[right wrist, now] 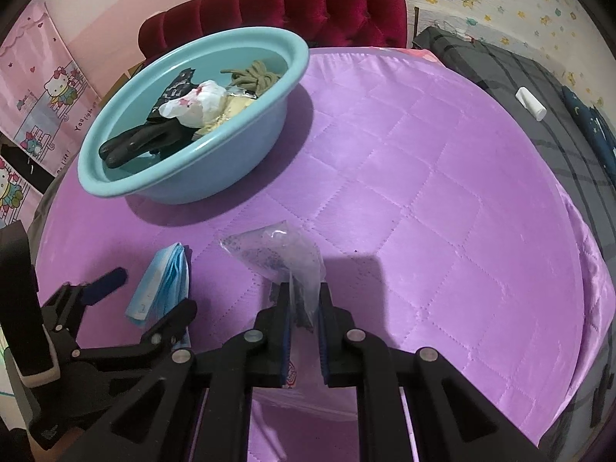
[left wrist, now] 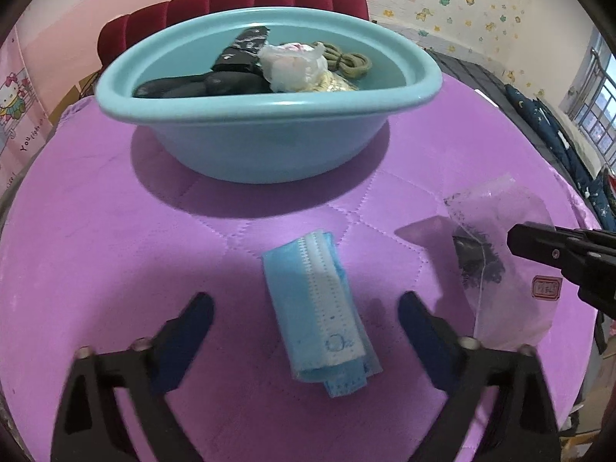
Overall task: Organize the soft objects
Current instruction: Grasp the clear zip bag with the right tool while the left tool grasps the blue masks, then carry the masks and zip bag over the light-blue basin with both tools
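Folded blue face mask (left wrist: pixel 321 312), lying flat on the purple quilted cover (right wrist: pixel 442 200) between the two fingers of the left tool (left wrist: pixel 306 304), which stands released: its pads are apart on either side and neither touches the mask. In the left wrist view the mask runs lengthwise from 12 to 6 o'clock, its white pleated inner face up. Clear plastic bag (right wrist: pixel 287 261) with a dark item inside, lying at 3 o'clock of the mask and apart from it; the right tool (right wrist: pixel 304 308) is clenched on the near end of the bag, its blue-padded fingers pressed against the plastic from both sides, and a red printed mark shows on the bag behind the pads. Whether the bag's far end rests on the cover or hangs just above it cannot be told. Light blue basin (left wrist: pixel 269 142), standing on the cover at 12 o'clock of the mask and well apart from it. It holds black items (left wrist: pixel 200 84) toward 9 o'clock, a crumpled white bag (left wrist: pixel 292 63) at the centre, a coil of olive-green cord (left wrist: pixel 346 59) toward 2 o'clock, and something pale yellow under the white bag. Behind the basin, a dark red padded headboard (right wrist: pixel 319 7). At 9 o'clock, a pink wall with cartoon cat pictures (right wrist: pixel 54 88); at 1 o'clock, wallpaper with small stars and animals (left wrist: pixel 462 0). In the right wrist view, a small white cylinder (right wrist: pixel 530 103) lies on grey bedding (right wrist: pixel 500 73) at 2 o'clock, beyond the cover's edge.
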Demonstrator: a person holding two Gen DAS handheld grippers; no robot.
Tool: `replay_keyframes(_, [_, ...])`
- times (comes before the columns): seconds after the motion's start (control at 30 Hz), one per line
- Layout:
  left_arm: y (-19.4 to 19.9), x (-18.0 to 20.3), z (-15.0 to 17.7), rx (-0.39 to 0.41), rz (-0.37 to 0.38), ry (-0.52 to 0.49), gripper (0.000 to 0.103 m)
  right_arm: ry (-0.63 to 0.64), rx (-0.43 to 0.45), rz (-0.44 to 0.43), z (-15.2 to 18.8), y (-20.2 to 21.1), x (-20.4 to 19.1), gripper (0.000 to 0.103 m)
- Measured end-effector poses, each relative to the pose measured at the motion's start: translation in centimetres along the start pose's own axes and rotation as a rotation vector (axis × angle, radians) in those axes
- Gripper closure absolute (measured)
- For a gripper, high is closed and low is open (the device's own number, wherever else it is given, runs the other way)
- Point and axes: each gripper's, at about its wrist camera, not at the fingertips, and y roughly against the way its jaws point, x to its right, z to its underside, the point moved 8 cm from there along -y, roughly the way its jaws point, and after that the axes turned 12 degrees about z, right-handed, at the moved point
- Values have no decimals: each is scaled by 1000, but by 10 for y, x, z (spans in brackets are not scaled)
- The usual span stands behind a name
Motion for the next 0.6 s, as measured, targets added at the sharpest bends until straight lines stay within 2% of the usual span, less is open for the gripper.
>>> replay_keyframes(0.03, [-1, 1, 0, 0, 7, -1, 87, 0, -2, 0, 1, -1, 1, 92])
replay_keyframes(0.07, [-3, 3, 1, -3, 15, -2, 91, -2, -4, -1, 1, -1, 1, 92])
replay_keyframes(0.1, [-5, 4, 1, -9, 29, -1, 91, -9, -4, -6, 2, -1, 2, 92])
replay_keyframes(0.17, [-9, 10, 4, -41, 136, 13, 92, -12, 2, -4, 2, 0, 1, 92])
replay_keyframes(0.27, [-4, 14, 3, -33, 139, -18, 92, -24, 1, -10, 3, 0, 3, 92])
replay_keyframes(0.6, [7, 18, 0, -40, 141, -35, 92, -15, -5, -8, 5, 13, -1, 92])
